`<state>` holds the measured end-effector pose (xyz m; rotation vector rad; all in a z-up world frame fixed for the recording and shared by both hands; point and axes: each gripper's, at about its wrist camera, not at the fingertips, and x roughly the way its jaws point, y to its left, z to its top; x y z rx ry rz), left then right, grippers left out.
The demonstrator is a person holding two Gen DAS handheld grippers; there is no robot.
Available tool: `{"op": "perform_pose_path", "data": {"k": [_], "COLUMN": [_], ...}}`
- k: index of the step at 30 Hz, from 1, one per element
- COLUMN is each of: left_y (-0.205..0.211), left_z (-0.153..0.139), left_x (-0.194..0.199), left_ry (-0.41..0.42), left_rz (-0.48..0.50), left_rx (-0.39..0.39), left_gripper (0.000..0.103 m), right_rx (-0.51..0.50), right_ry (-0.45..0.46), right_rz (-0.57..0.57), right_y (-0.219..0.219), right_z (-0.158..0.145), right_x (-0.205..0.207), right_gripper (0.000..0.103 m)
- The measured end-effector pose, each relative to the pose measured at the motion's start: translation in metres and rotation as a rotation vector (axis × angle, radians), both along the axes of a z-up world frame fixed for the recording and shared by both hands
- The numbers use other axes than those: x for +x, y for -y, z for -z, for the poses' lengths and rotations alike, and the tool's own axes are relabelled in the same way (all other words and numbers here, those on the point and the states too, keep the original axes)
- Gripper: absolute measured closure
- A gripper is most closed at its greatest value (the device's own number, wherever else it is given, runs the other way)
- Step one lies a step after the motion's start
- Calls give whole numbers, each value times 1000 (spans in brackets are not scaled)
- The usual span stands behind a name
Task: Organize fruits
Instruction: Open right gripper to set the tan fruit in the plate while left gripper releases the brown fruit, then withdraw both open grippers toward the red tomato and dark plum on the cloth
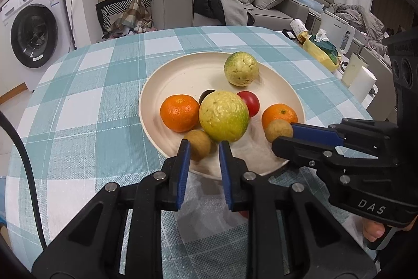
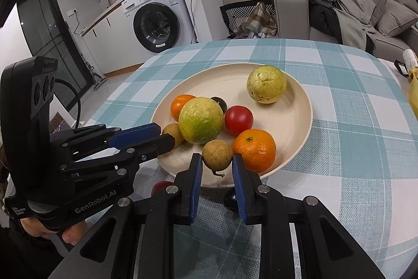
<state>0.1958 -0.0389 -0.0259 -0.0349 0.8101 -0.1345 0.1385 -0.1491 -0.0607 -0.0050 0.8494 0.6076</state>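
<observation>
Looking down both wrist views, we judged the sorting to be well along. The cream round plate [image 1: 183, 75] on the blue-and-white checked surface [image 1: 78, 96] already carried two bumpy yellow-green guavas [image 1: 223, 117], two orange mandarins [image 1: 180, 113], a red tomato [image 1: 249, 102] and a small dark round fruit [image 1: 207, 94].

The right claw [image 2: 216, 161] pinched a small brown round fruit [image 2: 216, 153] low over the plate's near edge, just beside one mandarin. The left claw [image 1: 203, 145] was drawn to its narrowest, with a second small tan fruit [image 1: 201, 148] at its tips against the nearer guava; we could not tell whether it truly gripped it.

Two pieces lay off the plate on the surface beside its near rim: a dark purple round fruit [image 2: 231, 200] and a red one [image 2: 162, 186], half hidden. Those, we reckoned, were left to gather.
</observation>
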Motion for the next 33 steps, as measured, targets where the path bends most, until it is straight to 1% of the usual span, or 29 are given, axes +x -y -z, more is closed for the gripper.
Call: {"op": "perform_pose_path", "data": {"k": [4,15,18,21,22,23,24,25,26,28,29,30,31,32,33], "left_y": [-1,-8,-9,-11,-11,-11,-10,-9,-9,-8,-7,-7,-6,-6,-6], "left_z": [1,1,0,-6,-8,-11,-14,-17,-20,-25,-28,-30,-32,-34,-36], "left_x": [2,5,5,1,-1,-4,-7,-11,-15,-24,-28,-32,-37,-42,-48], "left_ry": [5,14,18,31,38,47,55,64,77,101,110,120,131,145,155], "left_rz": [-6,-34,-40,-39,-38,-38,-37,-38,-41,-42,-44,-47,-46,-44,-42], "left_rx": [4,-17,-10,-20,-20,-16,-11,-5,3,12,16,19,19,19,22], "left_gripper": [83,83,83,82,81,79,73,65,61,44,39,29,24,23,22], "right_rx": [-2,-13,-16,-14,-11,-11,-14,-16,-20,-28,-29,-31,-31,-29,-27], "right_ry": [1,7,9,24,30,35,43,49,58,73,80,85,91,100,109], "right_rz": [3,31,41,47,48,49,49,49,50,49,48,47,48,53,64], "right_y": [-1,-3,-3,-1,1,2,3,4,5,7,9,11,13,15,18], "right_z": [0,2,2,-1,-2,-4,-5,-6,-8,-11,-13,-14,-15,-17,-18], "right_x": [3,11,12,9,6,4,2,0,-4,-10,-13,-16,-19,-22,-24], "right_gripper": [79,79,79,73,70,66,63,60,57,51,47,43,34,25,20]}}
